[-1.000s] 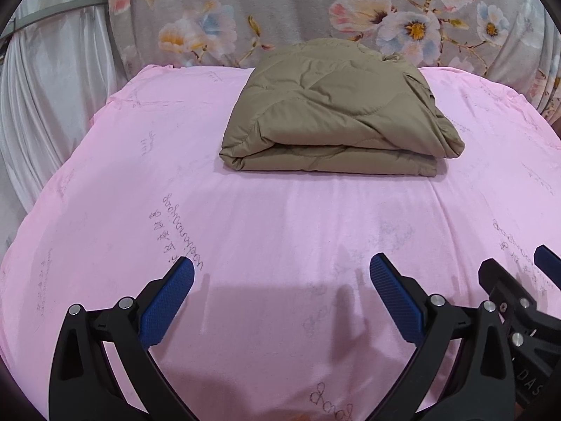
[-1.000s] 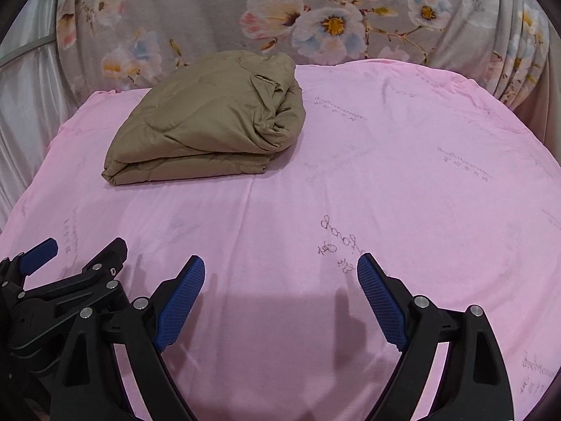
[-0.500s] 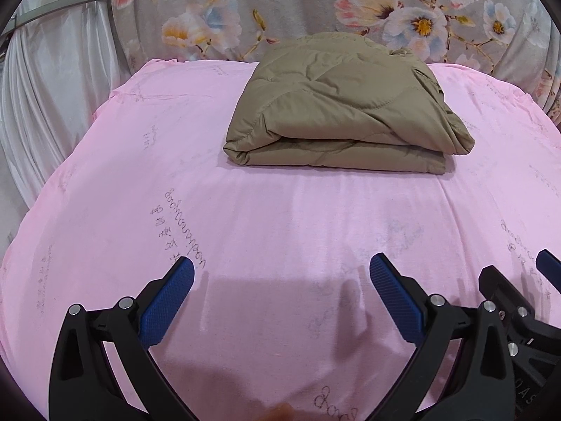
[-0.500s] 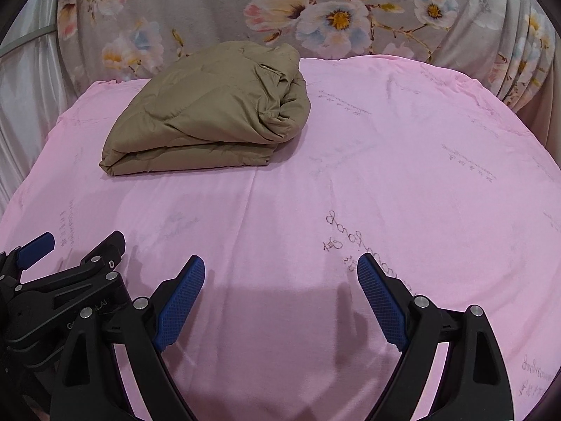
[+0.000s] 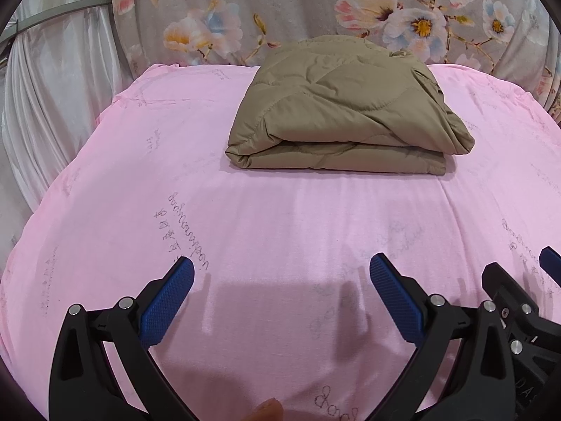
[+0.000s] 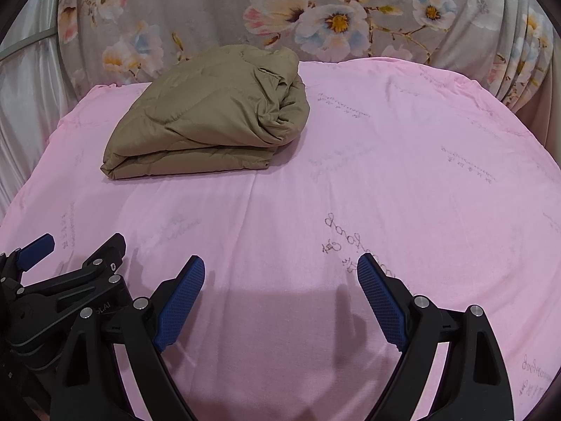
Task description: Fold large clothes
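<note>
Left wrist: one folded quilt (image 5: 347, 112), one pink sheet (image 5: 280, 231).

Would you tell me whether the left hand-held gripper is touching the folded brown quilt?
Apart. The left wrist view shows the left hand-held gripper open, with bare pink sheet before the quilt.

Evenly and fairly brightly lit from above and behind both cameras, with soft grey shadows cast forward onto the pink sheet (image 5: 280, 228) just past the left gripper (image 5: 280, 273) and the right gripper (image 6: 280, 270). Sharp through the middle of both views, free of glare and motion blur, the olive quilt (image 5: 347, 112) crisp down to its stitching. Strongly bowed by the fisheye lenses, with black vignetting in all 4 corners and slight softness toward the rims.
</note>
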